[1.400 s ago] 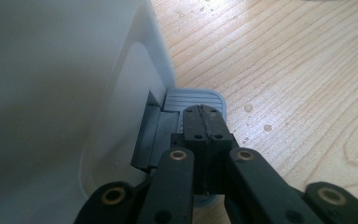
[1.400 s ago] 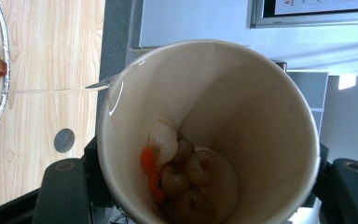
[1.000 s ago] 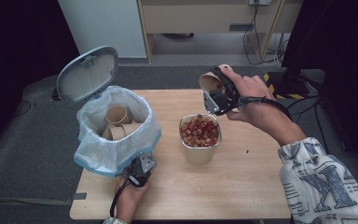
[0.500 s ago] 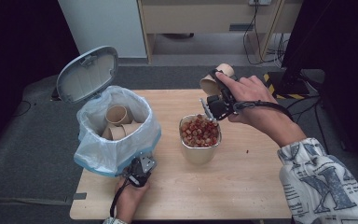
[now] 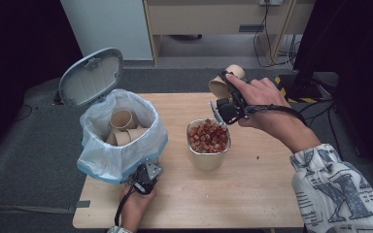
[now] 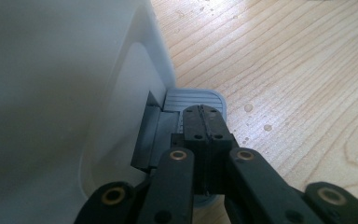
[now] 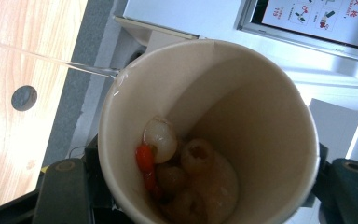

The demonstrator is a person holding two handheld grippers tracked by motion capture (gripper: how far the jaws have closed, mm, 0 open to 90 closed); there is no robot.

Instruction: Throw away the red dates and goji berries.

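The right gripper (image 5: 225, 99) was clamped on a tan paper cup (image 5: 222, 85), tipped on its side above the far rim of the square metal container (image 5: 208, 158) of red fruit scraps; pale and red pieces (image 7: 177, 172) lay inside the cup. The left gripper (image 5: 144, 177), jaws pressed together and holding nothing, bore down on the grey pedal (image 6: 205, 99) of the white bag-lined bin (image 5: 121, 148), whose lid (image 5: 91, 76) stood raised. Bare wooden table (image 5: 233, 194) lay between container and near edge.
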